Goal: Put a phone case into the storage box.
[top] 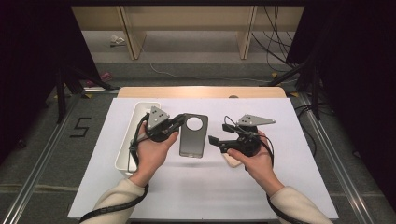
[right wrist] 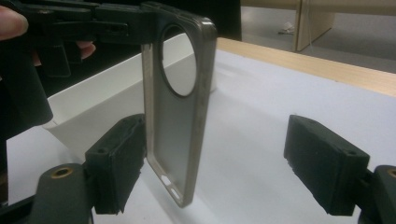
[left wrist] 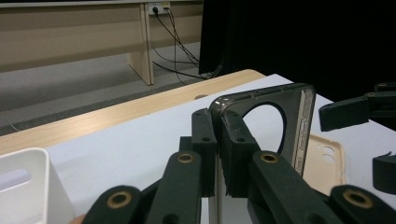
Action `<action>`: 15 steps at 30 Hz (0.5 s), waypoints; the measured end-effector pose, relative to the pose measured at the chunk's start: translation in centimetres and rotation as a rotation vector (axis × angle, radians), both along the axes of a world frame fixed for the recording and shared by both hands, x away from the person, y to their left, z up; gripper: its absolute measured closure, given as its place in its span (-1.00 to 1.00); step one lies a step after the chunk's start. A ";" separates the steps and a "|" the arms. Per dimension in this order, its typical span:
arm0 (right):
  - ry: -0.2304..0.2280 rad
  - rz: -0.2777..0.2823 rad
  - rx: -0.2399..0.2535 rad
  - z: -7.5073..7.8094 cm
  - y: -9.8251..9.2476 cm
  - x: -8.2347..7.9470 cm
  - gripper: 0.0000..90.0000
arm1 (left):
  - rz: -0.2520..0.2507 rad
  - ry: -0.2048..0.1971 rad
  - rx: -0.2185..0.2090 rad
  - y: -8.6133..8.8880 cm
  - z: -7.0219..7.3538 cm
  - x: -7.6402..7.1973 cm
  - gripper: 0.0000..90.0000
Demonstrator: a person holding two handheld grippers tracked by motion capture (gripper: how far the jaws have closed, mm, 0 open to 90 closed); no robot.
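Phone case (top: 192, 136), smoky translucent with a round camera hole, clamped at its top corner by the left gripper (left wrist: 217, 154), raised off the white desk (top: 210, 196). Right gripper (right wrist: 212, 172) wide open, one pad (right wrist: 119, 161) just beside the case's lower edge, not pressing. White bin (top: 125, 151) left; beige case (left wrist: 324, 163) lying flat beyond.

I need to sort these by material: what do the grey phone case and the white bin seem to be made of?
Phone case: probably soft clear plastic, smoky grey and half glossy; the table shows through it. White bin: likely hard plastic, smooth and opaque, with thin even walls.
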State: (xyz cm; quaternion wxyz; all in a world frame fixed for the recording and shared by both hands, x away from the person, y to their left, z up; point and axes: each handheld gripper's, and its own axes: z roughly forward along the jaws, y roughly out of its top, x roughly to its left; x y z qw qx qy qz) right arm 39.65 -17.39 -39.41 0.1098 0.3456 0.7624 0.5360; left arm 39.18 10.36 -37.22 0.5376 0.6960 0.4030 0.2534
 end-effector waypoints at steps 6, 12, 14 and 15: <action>-0.006 0.008 -0.015 0.3 -0.6 -0.2 -0.57 | 0.008 -0.011 -0.014 0.7 0.5 0.0 0.88; -0.023 0.031 -0.039 0.3 -0.9 -0.5 -0.62 | 0.025 -0.026 -0.026 1.6 1.0 0.1 0.88; -0.023 0.030 -0.039 0.3 -1.0 -0.5 -0.63 | 0.029 -0.029 -0.029 1.8 1.2 0.1 0.88; -0.023 0.030 -0.039 0.3 -1.0 -0.6 -0.63 | 0.032 -0.032 -0.034 1.9 1.3 0.1 0.88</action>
